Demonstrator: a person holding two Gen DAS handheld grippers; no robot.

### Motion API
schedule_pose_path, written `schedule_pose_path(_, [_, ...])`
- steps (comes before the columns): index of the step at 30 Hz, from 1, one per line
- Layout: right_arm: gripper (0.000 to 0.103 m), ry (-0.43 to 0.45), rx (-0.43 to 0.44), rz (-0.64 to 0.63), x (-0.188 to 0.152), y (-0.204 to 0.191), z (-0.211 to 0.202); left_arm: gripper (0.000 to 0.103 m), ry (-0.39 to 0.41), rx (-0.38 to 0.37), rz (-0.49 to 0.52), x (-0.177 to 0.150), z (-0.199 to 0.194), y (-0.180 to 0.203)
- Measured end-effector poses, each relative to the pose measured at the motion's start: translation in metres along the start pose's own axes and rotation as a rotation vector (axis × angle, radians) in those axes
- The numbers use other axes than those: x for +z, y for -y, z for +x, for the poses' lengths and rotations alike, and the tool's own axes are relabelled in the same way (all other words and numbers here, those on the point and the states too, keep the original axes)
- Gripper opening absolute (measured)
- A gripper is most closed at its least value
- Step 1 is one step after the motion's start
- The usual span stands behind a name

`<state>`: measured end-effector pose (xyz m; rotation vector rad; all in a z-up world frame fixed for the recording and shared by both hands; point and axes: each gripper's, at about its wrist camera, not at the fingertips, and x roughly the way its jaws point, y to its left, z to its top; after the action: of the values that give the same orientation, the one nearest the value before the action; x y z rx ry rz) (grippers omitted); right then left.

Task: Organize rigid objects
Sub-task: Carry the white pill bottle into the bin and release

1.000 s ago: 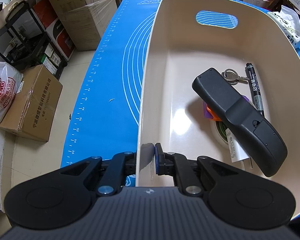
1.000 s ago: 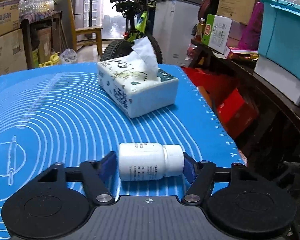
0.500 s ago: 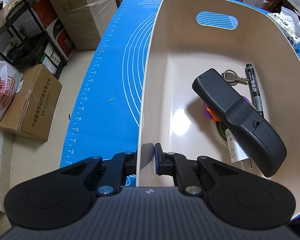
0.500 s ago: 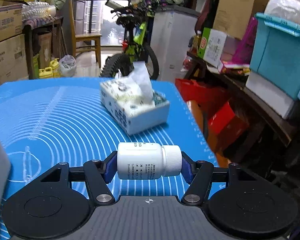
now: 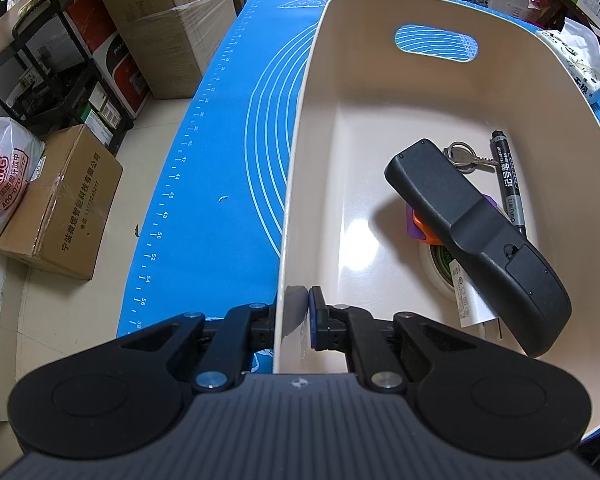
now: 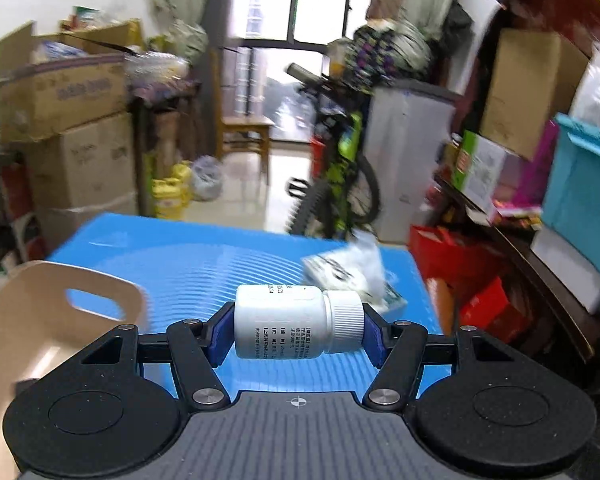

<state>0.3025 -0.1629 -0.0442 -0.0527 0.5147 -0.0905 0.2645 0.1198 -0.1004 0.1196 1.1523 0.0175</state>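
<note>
White plastic pill bottle (image 6: 288,322) with a ribbed screw cap is lying sideways between the blue pads of the right gripper (image 6: 296,330), which is clamping it end to end, base against one pad and cap against the other, up in the air above the blue silicone mat (image 6: 204,256). Just to its left the cream plastic bin (image 5: 380,92) with an oval handle cut-out is sitting on that mat, and the left gripper (image 5: 298,312) is pinching the bin's near wall, one finger outside and one inside. Inside the bin a long black remote-like handset (image 5: 476,240) is lying slantwise over an orange-and-purple piece (image 5: 418,224) and a roll of tape (image 5: 440,264); a small key on a ring (image 5: 466,158) and a black marker pen (image 5: 508,182) are resting beside it. A patterned tissue pack (image 6: 352,276) is lying farther along the mat. Cardboard boxes (image 5: 60,204), a black metal shelf (image 5: 40,76), a bicycle (image 6: 336,184) and a teal storage tub (image 6: 584,184) are crowding the room around the table.
</note>
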Motion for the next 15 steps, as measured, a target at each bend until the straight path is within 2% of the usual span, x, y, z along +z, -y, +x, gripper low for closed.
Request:
schedule_pose_path(8, [0.066,0.009,0.171,-0.060,0.008,-0.056,-0.040,0.011,0.001,-0.001,-0.002,0.001,0.000,0.001])
schedule_pose_path(15, [0.066,-0.053,0.271,-0.120,-0.008,-0.106,-0.044,0.011,0.000,-0.006,-0.006,0.001,0.000,0.001])
